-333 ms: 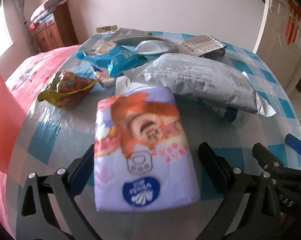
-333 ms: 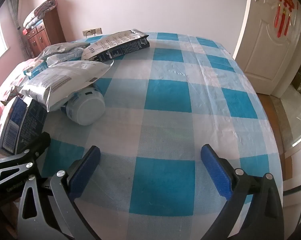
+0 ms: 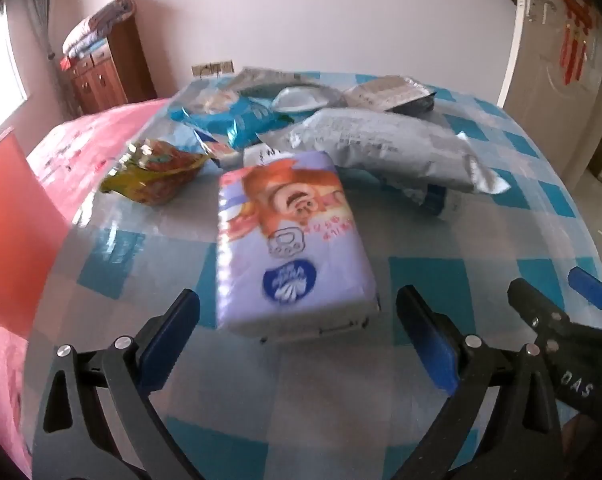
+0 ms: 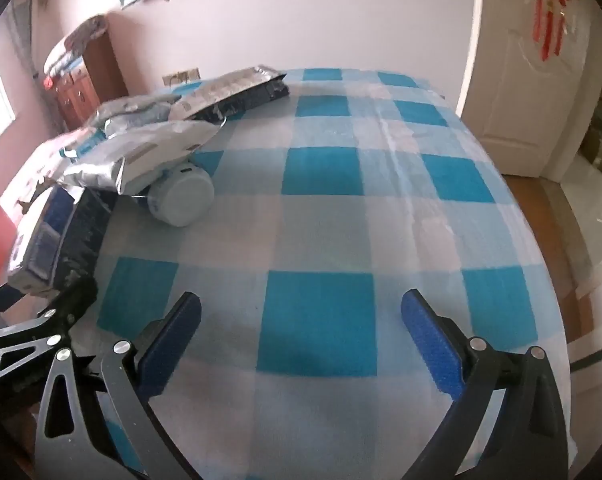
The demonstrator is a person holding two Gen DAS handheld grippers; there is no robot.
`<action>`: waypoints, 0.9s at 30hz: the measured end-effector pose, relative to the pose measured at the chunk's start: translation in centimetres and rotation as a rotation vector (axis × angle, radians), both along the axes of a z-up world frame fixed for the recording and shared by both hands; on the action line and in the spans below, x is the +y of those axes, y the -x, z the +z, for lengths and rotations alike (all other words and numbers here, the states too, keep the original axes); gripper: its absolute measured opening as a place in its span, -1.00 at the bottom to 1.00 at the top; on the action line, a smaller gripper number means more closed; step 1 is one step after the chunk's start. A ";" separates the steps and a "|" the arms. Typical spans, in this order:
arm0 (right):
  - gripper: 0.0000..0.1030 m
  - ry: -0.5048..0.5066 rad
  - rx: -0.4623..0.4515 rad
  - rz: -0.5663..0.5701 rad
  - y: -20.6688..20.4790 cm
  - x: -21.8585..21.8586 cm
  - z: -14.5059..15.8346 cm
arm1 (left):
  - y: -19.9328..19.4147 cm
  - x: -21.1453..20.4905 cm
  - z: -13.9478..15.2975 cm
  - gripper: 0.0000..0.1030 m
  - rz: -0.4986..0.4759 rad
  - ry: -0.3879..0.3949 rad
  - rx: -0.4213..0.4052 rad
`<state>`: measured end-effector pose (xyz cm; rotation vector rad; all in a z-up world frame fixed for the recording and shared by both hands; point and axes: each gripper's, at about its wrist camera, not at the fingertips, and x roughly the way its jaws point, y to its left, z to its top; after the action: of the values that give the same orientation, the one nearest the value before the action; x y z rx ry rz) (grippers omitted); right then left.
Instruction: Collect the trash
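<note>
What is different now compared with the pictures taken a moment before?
The left gripper has drawn back from the purple tissue pack: the pack lay between its fingers before, now it lies just ahead of the tips. The right gripper view shifted slightly. Nothing was gripped or released; both stay open, and the wrappers on the checked tablecloth lie unchanged.

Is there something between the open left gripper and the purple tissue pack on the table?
No. In the left wrist view only bare checked tablecloth lies between the left gripper and the purple tissue pack. Its jaws stand wide, not touching it.
</note>
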<state>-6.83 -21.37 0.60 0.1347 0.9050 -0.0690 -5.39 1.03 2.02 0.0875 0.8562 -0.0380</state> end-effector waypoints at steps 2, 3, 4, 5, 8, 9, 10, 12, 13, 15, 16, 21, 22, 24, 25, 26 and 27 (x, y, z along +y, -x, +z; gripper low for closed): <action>0.92 0.023 -0.025 -0.005 0.8 0.3 0.5 | 1.4 0.7 1.0 0.92 0.000 0.004 -0.024; 0.92 0.027 -0.043 -0.011 1.3 0.3 0.9 | 1.7 0.8 1.4 0.92 -0.002 0.006 -0.029; 0.92 0.029 -0.061 -0.015 1.9 0.4 1.6 | 1.7 0.7 2.0 0.92 -0.004 0.006 -0.032; 0.92 0.027 -0.077 -0.017 2.3 0.4 2.2 | 2.0 0.8 2.4 0.92 -0.005 0.009 -0.040; 0.92 0.029 -0.158 -0.023 3.8 0.5 4.9 | 3.3 1.2 4.3 0.92 -0.008 0.013 -0.086; 0.92 0.030 -0.182 -0.028 4.1 0.5 5.8 | 3.6 1.3 4.7 0.92 -0.008 0.014 -0.097; 0.92 0.033 -0.209 -0.031 4.7 0.6 6.7 | 4.0 1.5 5.3 0.92 -0.009 0.015 -0.110; 0.92 0.051 -0.244 -0.035 5.4 0.9 8.3 | 5.0 2.0 6.2 0.92 -0.010 0.020 -0.140; 0.92 0.058 -0.259 -0.036 5.8 1.1 9.0 | 5.5 2.3 6.8 0.92 -0.012 0.024 -0.154; 0.92 0.060 -0.294 -0.039 6.6 1.2 10.4 | 6.4 2.8 7.7 0.92 -0.015 0.034 -0.175; 0.92 0.061 -0.312 -0.040 7.1 1.3 11.1 | 6.9 3.1 8.0 0.92 -0.017 0.040 -0.186; 0.92 0.080 -0.375 -0.045 9.1 2.0 13.5 | 8.8 4.3 10.0 0.92 -0.011 0.058 -0.252; 0.92 0.078 -0.381 -0.046 9.4 2.0 13.8 | 9.3 4.6 10.3 0.92 -0.010 0.061 -0.263; 0.92 0.077 -0.403 -0.046 10.1 2.4 14.4 | 9.9 5.0 11.1 0.92 -0.009 0.068 -0.285; 0.92 0.082 -0.412 -0.044 10.4 2.6 14.8 | 10.2 5.1 11.5 0.92 -0.009 0.073 -0.295; 0.92 0.087 -0.418 -0.043 10.6 2.8 15.1 | 10.5 5.4 11.8 0.92 -0.008 0.077 -0.306; 0.92 0.090 -0.425 -0.043 10.8 3.0 15.5 | 10.6 5.4 12.1 0.92 -0.006 0.075 -0.312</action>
<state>-17.66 -18.35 16.10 0.0797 0.4735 -0.1158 -16.03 6.44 14.09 0.0243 0.5426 -0.0604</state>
